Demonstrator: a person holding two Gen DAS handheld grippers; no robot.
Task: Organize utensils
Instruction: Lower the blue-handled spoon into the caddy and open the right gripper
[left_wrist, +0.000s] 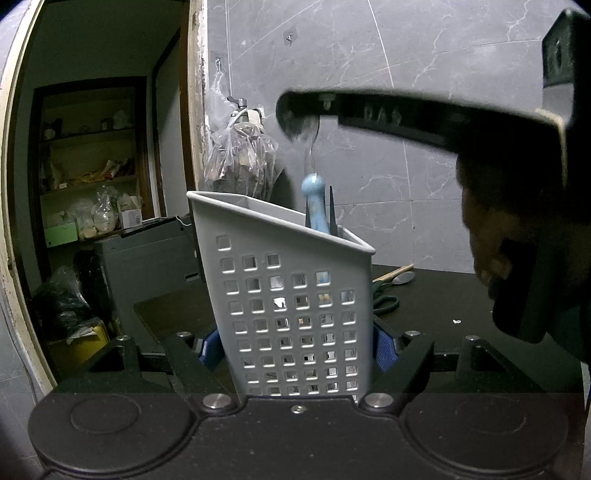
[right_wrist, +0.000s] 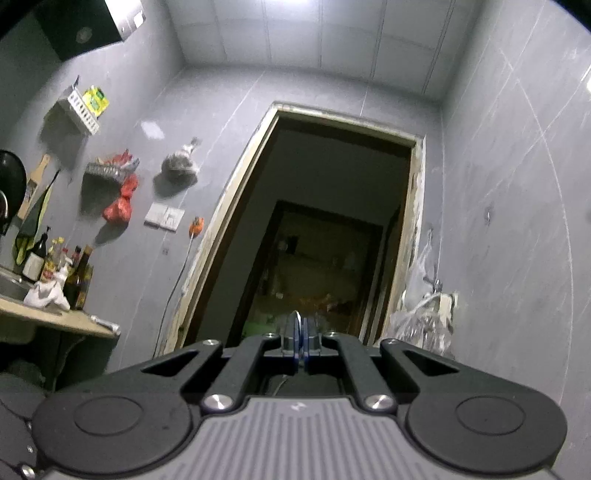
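Observation:
A grey perforated utensil holder (left_wrist: 295, 295) stands on the dark table (left_wrist: 443, 306), and my left gripper (left_wrist: 295, 349) is shut on its lower sides with the blue pads (left_wrist: 384, 350). Inside it stand a blue-handled utensil (left_wrist: 314, 203) and two dark pointed sticks (left_wrist: 331, 210). My right gripper (left_wrist: 293, 120) reaches in from the right above the holder, shut on the blurred metal end of that blue-handled utensil. In the right wrist view the right gripper (right_wrist: 301, 332) points upward toward a doorway, a thin metal edge (right_wrist: 294, 317) pinched between its pads.
Behind the holder lie a spoon with a wooden handle (left_wrist: 402, 277) and green-handled scissors (left_wrist: 386, 301). A plastic bag (left_wrist: 240, 155) hangs on the tiled wall. A grey box (left_wrist: 147, 258) and an open doorway are at left. Bottles (right_wrist: 55, 266) stand on a counter.

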